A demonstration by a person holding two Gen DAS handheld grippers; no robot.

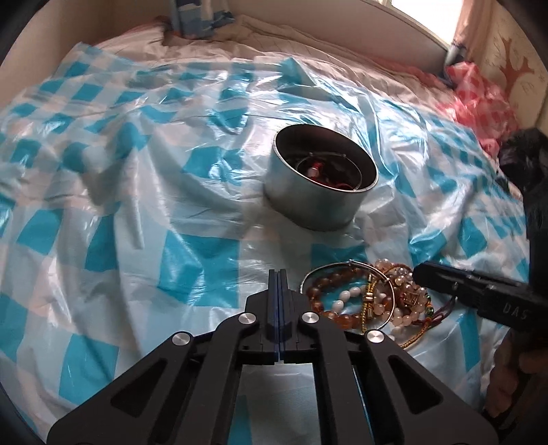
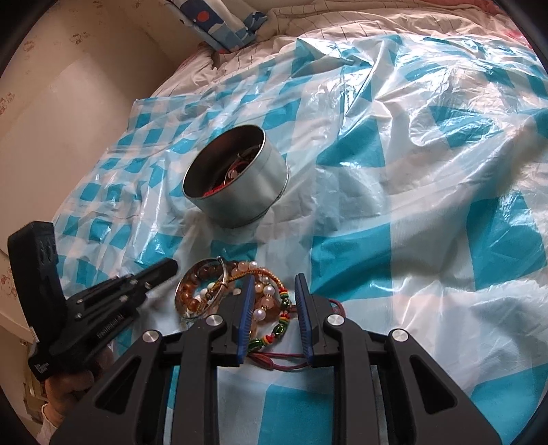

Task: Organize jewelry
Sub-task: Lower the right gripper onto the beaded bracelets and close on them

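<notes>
A pile of jewelry [image 1: 366,297] lies on the checked plastic sheet: amber bead bracelets, pearl strands, a silver bangle and a red cord bracelet with green beads. It also shows in the right wrist view [image 2: 239,294]. A round metal tin [image 1: 320,178] stands behind it with some jewelry inside; it also shows in the right wrist view [image 2: 236,178]. My left gripper [image 1: 278,274] is shut and empty, just left of the pile. My right gripper [image 2: 275,284] is open, its fingers on either side of the pile's right part with the beaded cord bracelet [image 2: 274,328] between them.
A blue-and-white checked plastic sheet [image 1: 137,205] covers the bed, wrinkled all over. A pink checked bag [image 1: 479,92] lies at the far right by the wall. A blue patterned pillow [image 2: 226,24] lies at the head. A beige wall [image 2: 68,119] bounds the bed.
</notes>
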